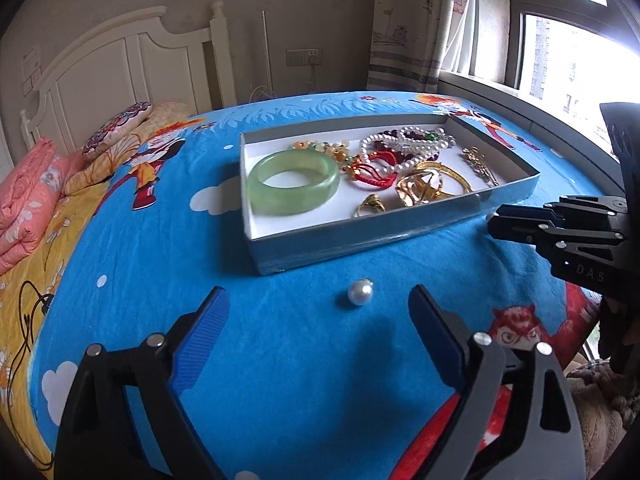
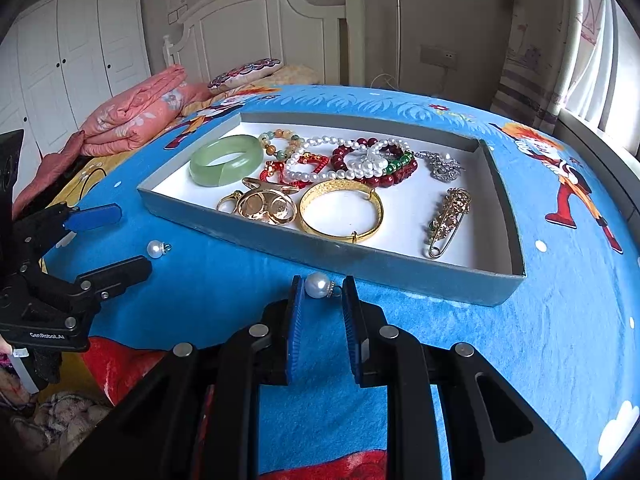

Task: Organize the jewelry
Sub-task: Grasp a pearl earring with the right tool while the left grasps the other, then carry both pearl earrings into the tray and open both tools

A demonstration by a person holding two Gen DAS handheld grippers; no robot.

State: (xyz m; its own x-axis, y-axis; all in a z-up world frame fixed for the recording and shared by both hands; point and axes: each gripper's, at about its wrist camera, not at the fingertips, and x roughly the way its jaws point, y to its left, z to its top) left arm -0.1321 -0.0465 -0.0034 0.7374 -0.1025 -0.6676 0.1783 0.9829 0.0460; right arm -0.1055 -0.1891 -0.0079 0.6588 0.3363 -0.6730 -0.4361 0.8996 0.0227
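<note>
Your right gripper [image 2: 322, 286] sits low over the bed [image 2: 460, 336], level and pointing at the near wall of the tray [image 2: 400, 268]. Its jaws stand a little apart around a pearl earring [image 2: 318, 285]: the pearl rests against the left blue pad, while its small metal loop reaches toward the right pad, and you cannot tell whether that pad touches it. This pearl lies on the blue sheet just beside the tray's near wall, outside the tray.

Your left gripper [image 1: 320, 300] hovers above the sheet, angled toward the tray's near left corner, with its jaws wide apart. A second pearl earring [image 1: 360, 292] lies on the sheet between and slightly ahead of the fingertips, touching neither. It is round, white and glossy, with a small metal cap.

Farther on, the shallow grey tray with a white floor holds the rest. A gold ring [image 2: 228, 202], a gold ornament [image 2: 266, 206] and a gold bangle [image 2: 341, 211] lie along its near side, with a gold brooch pin [image 2: 446, 222] toward the right end. Behind them sit a green jade bangle [image 2: 225, 160], a red cord piece [image 2: 288, 170], a pearl strand [image 2: 340, 164] tangled over dark red beads [image 2: 384, 172], and a silver brooch [image 2: 440, 166].
</note>
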